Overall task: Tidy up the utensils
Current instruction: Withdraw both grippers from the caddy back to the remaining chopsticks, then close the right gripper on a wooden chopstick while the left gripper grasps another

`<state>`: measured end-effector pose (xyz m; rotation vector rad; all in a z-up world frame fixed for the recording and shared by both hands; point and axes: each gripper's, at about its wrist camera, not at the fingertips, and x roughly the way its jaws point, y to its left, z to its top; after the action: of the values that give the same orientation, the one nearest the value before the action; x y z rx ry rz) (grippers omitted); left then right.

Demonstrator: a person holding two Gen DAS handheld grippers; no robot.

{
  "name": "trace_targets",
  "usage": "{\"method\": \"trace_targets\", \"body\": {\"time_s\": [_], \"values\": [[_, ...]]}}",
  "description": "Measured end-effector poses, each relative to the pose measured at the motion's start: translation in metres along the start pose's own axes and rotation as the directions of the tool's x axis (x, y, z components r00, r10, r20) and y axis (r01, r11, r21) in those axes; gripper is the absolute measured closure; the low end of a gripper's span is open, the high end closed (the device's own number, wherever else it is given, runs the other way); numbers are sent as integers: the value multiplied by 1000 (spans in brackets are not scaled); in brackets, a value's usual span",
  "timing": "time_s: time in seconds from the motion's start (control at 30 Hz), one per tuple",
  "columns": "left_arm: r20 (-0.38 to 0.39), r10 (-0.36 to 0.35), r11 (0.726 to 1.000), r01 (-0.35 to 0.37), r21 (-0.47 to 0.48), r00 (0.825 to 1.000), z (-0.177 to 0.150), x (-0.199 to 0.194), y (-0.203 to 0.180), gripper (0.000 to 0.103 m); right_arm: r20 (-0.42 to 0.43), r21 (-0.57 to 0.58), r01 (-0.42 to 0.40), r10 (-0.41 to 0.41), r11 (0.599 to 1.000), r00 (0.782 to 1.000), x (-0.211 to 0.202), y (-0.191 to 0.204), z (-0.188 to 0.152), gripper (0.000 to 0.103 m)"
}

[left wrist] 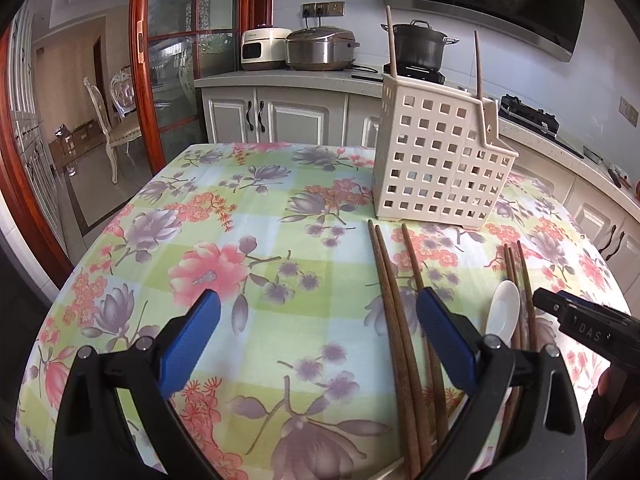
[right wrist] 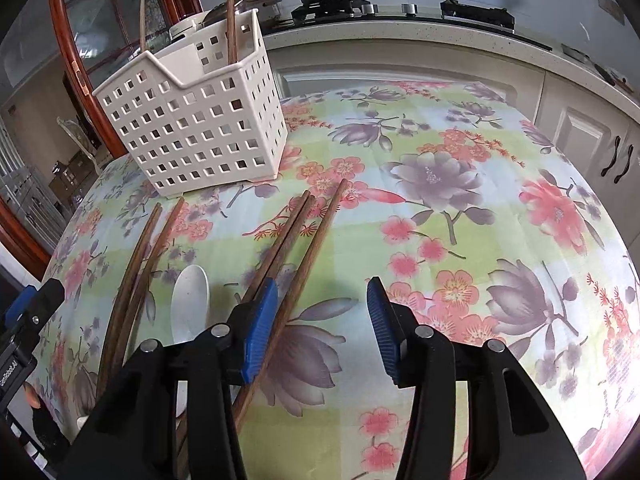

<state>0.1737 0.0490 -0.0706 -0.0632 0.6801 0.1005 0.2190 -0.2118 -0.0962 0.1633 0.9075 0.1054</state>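
Pick-up step, judging by the layout. Right gripper (right wrist: 324, 320) partly open, empty, poised low over the floral tablecloth (right wrist: 460, 208); one brown chopstick (right wrist: 316, 236) running just inside its left pad, two more just outside that pad. White spoon (right wrist: 190, 300) further left, three more chopsticks (right wrist: 140, 256) beyond. Left gripper (left wrist: 320, 344) wide open, empty, a chopstick trio (left wrist: 394, 300) under its right finger. White perforated holder (right wrist: 196, 128) ahead, already carrying two sticks. Next, probably: centre over one stick, close, lift toward holder.
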Motion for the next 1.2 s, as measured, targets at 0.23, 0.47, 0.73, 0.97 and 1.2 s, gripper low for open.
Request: {"method": "trace_targets", "body": {"time_s": [0.23,0.47,0.73,0.97,1.2], "values": [[-13,1,1000,0,3,1000,-1,5,2,8,-14,-22,83,-83,996,996,13,6,12,66],[-27,8,1000,-7,15,1000,-2,10,1,8,-2,-89,145,-146,985,989,22,17,17,71],[-72,-16,1000,18,25,997,-1,19,-2,18,-11,-137,98,-101,986,995,12,11,8,94],[-120,-40,999,44,32,992,7,38,-11,32,-14,-147,64,-67,987,998,4,4,1,96],[-187,-53,998,60,32,981,20,63,-20,43,-18,-149,46,-49,988,999,3,4,-1,96]]}}
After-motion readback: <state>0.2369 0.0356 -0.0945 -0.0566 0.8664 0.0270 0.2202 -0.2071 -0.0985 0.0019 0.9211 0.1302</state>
